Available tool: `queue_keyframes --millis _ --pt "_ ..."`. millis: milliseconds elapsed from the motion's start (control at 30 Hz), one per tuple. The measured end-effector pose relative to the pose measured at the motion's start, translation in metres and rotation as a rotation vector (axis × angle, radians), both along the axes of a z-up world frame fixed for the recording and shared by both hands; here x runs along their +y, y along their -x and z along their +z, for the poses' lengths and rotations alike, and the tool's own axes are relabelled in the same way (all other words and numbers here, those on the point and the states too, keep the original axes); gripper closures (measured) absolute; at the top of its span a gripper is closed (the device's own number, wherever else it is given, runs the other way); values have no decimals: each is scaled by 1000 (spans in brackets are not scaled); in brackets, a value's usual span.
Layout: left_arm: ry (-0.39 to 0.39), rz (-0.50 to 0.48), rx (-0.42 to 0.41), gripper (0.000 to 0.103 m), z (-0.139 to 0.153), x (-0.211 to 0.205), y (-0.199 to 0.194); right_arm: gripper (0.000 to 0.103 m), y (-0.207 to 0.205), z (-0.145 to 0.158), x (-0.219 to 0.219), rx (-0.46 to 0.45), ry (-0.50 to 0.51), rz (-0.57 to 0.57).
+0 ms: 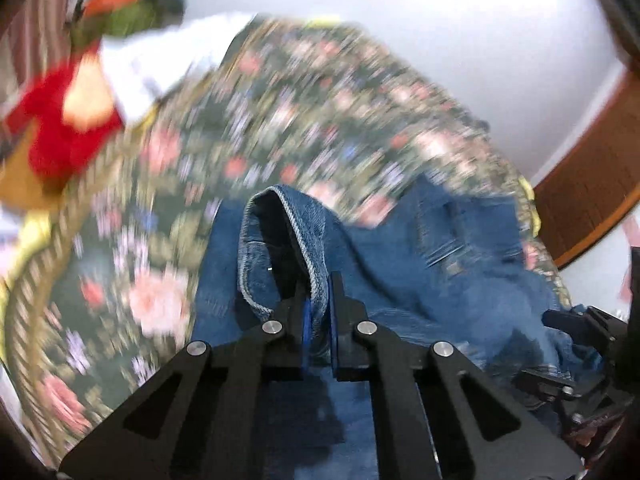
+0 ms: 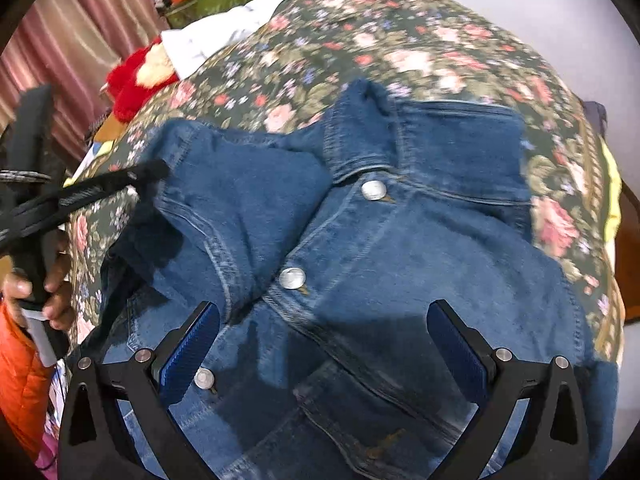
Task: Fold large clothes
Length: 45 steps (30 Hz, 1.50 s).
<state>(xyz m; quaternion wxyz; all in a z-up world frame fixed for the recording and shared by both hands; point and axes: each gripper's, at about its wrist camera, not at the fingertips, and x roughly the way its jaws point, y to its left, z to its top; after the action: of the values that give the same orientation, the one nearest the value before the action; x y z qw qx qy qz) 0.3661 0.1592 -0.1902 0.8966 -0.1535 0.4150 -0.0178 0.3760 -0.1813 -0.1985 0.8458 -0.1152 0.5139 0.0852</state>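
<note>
A blue denim jacket (image 2: 400, 248) with metal buttons lies front-up on a floral bedspread (image 2: 400, 40). My left gripper (image 1: 318, 300) is shut on a fold of the jacket's denim edge (image 1: 296, 232) and holds it lifted above the bed. It also shows in the right wrist view (image 2: 148, 172) at the jacket's left sleeve. My right gripper (image 2: 324, 344) is open and empty, just above the jacket's button front. It also shows at the right edge of the left wrist view (image 1: 576, 340).
A red and cream plush toy (image 2: 140, 76) and white cloth (image 2: 224, 32) lie at the bed's far left. Pink curtains (image 2: 80, 40) hang behind. A wooden bed frame (image 1: 592, 184) runs along the right. White wall lies beyond.
</note>
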Motion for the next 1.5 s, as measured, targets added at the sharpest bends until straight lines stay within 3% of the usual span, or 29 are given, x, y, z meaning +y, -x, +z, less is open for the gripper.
queue_keyframes --millis 167,333,500,667,800,867,967,1033,1067,1167,1300,1400,1500 --pt "-81 -108 -156 98 72 -57 3 0 17 39 -36 -91 -38 -61" --pt "-105 -266 -205 98 99 -131 3 0 47 85 -79 -206 -65 -135" --pt "-125 -429 -163 98 82 -210 8 0 74 114 -119 -272 -81 -200" --pt "-101 -582 -11 98 38 -267 7 0 95 121 -146 -280 -90 -241" --pt "-103 -652 77 98 11 -286 15 0 103 118 -160 -264 -105 -262" --pt "-94 -668 77 97 13 -284 21 0 102 114 -162 -245 -123 -267" --pt "-100 -639 37 84 27 -263 28 0 94 108 -161 -213 -179 -264" --pt "-90 -596 8 59 38 -242 30 0 84 105 -159 -196 -216 -277" --pt "-89 -547 -12 55 43 -222 30 0 79 105 -158 -190 -233 -280" --pt "-113 -431 -39 53 47 -170 27 0 62 99 -154 -157 -299 -292" --pt "-168 -309 4 53 30 -104 22 0 41 79 -144 -107 -306 -329" --pt "-207 -284 50 52 8 -72 27 0 28 50 -138 -27 -324 -350" --pt "-230 -289 137 50 -28 -49 37 0 18 24 -137 8 -279 -386"
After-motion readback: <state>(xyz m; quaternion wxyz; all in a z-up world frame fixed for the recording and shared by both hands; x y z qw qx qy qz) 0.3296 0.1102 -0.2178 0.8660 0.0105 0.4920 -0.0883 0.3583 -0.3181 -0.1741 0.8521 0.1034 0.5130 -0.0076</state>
